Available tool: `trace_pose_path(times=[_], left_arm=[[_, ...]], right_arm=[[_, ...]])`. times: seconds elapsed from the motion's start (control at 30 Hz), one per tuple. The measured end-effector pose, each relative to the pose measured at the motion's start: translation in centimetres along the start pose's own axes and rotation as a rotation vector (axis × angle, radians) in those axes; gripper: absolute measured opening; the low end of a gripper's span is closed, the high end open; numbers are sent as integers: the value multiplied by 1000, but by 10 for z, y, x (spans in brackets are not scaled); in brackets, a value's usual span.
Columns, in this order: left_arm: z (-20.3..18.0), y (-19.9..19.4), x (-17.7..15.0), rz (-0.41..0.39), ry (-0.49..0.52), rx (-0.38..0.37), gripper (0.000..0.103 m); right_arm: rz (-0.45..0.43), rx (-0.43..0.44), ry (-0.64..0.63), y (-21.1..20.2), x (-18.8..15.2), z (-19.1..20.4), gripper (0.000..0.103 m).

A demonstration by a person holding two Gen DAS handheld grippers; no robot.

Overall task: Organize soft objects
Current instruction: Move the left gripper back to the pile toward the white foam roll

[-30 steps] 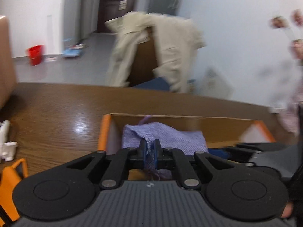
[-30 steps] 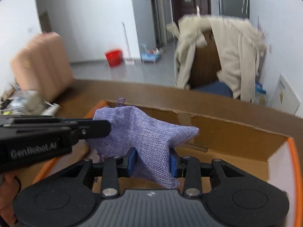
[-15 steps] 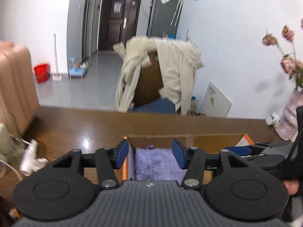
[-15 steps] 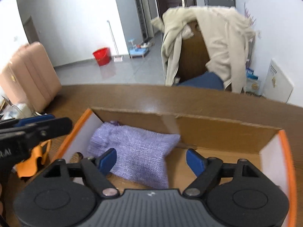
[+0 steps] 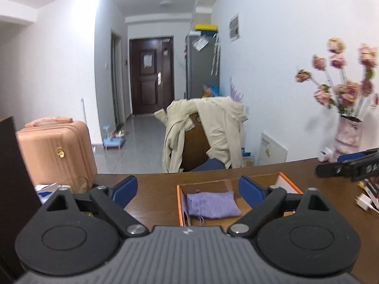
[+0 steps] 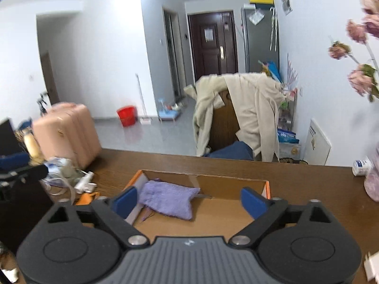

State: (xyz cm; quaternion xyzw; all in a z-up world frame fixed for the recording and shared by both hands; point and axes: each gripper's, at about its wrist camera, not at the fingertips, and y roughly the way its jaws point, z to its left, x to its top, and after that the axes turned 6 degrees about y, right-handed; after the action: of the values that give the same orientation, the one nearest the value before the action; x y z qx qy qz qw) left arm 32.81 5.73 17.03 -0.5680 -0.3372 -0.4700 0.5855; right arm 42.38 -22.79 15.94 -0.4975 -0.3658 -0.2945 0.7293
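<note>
A purple woven pouch [image 5: 212,204] lies flat inside an open cardboard box with orange edges [image 5: 289,182] on the brown table; it also shows in the right wrist view [image 6: 169,199], at the left of the box [image 6: 267,186]. My left gripper [image 5: 188,192] is open and empty, held back above the box's near side. My right gripper [image 6: 188,200] is open and empty, also held back above the box. The right gripper's tip shows at the right edge of the left wrist view [image 5: 350,166].
A pink suitcase [image 5: 56,152] stands left of the table. A chair draped with a beige coat [image 6: 236,116] stands behind the table. A vase of pink flowers [image 5: 348,137] and small items [image 5: 363,200] sit at the right. Clutter and cables [image 6: 71,177] lie at the left.
Both grippers let go of the purple pouch, opened wide and pulled up and back. The pouch dropped flat into the box.
</note>
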Motion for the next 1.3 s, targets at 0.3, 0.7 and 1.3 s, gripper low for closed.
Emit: trace_pose_path(times=[0.3,0.7,1.3], left_arm=[[-15,-109,-90,-86,-49,6,103],[-57,-163,-227,-40,-48,-15,103],[-63,-110,-230,41,-29,-96,103]], right_arm=[[-170,39,-35,-114,-102,-5,103],[-229,-28,-84,-168,-284,22,103],[-180,-3,-35,-140,-321,29,103]])
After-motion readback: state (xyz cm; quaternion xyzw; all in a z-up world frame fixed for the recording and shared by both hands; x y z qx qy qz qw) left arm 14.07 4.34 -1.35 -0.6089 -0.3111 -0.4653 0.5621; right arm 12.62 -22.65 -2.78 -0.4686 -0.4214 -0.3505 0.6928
